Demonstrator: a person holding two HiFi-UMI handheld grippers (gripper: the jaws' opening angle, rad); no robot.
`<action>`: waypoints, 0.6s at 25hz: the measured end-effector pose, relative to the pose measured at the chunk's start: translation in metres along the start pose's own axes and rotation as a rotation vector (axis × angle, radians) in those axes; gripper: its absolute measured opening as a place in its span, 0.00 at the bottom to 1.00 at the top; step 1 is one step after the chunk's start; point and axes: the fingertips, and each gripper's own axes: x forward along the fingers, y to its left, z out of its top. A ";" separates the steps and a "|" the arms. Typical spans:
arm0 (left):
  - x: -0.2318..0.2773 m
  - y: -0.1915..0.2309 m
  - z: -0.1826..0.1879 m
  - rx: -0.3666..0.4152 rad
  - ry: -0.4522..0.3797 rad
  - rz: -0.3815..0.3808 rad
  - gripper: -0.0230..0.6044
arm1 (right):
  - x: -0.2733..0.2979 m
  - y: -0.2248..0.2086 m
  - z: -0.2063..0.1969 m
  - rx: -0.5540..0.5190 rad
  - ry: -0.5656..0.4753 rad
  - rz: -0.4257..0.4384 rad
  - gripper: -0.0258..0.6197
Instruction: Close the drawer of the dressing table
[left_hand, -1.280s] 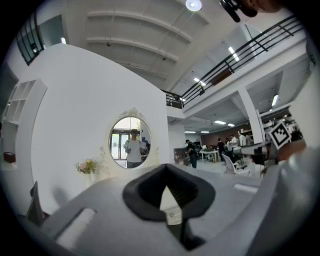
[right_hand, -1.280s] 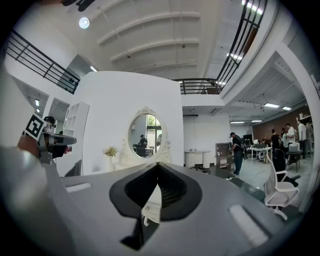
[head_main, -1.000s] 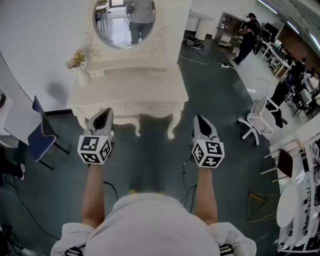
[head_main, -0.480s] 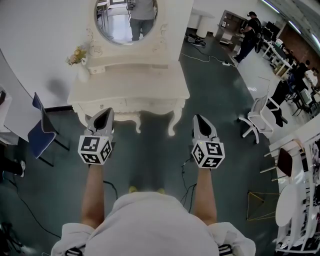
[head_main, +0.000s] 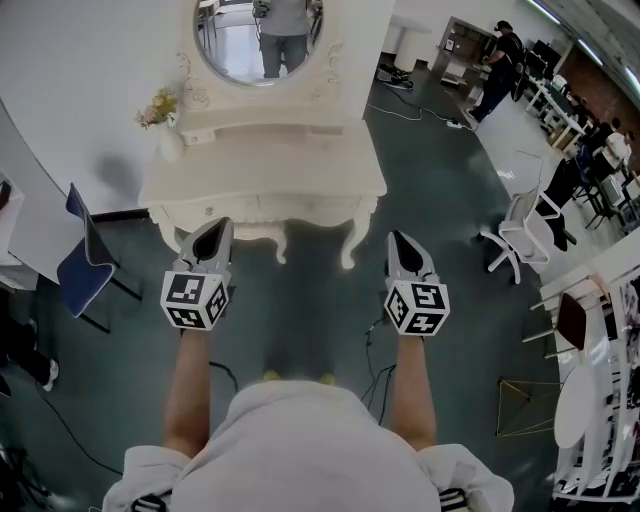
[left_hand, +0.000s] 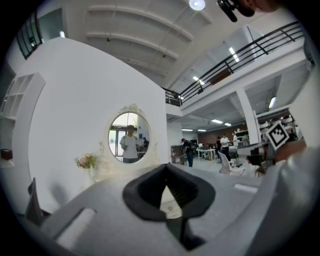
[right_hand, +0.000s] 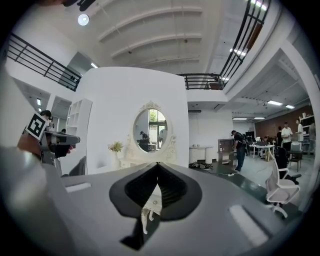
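Observation:
The cream dressing table (head_main: 265, 170) with its oval mirror (head_main: 262, 40) stands against the white wall ahead of me. Its drawer fronts (head_main: 262, 208) run along the front apron; from above I cannot tell whether one stands out. My left gripper (head_main: 215, 226) is shut and empty, its tip level with the table's front left leg. My right gripper (head_main: 399, 238) is shut and empty, over the floor just right of the front right leg. In the left gripper view the closed jaws (left_hand: 166, 166) point at the table; the right gripper's jaws (right_hand: 158, 164) point at it too.
A vase of flowers (head_main: 165, 120) stands on the table's left rear. A blue chair (head_main: 85, 265) is at the left, a white office chair (head_main: 520, 235) at the right. Cables (head_main: 372, 345) lie on the dark floor. People (head_main: 500, 55) stand far back right.
The dressing table shows slightly larger and its mirror higher in the head view. Both grippers keep the same pose, shut and side by side.

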 end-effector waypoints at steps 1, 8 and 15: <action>-0.001 0.003 -0.002 -0.001 0.002 -0.005 0.04 | 0.000 0.003 -0.001 -0.002 0.003 -0.005 0.04; -0.009 0.023 -0.014 0.000 0.011 -0.047 0.04 | 0.002 0.023 -0.009 0.033 -0.014 -0.070 0.04; 0.001 0.028 -0.027 -0.008 0.026 -0.088 0.04 | 0.011 0.029 -0.017 0.051 -0.005 -0.086 0.04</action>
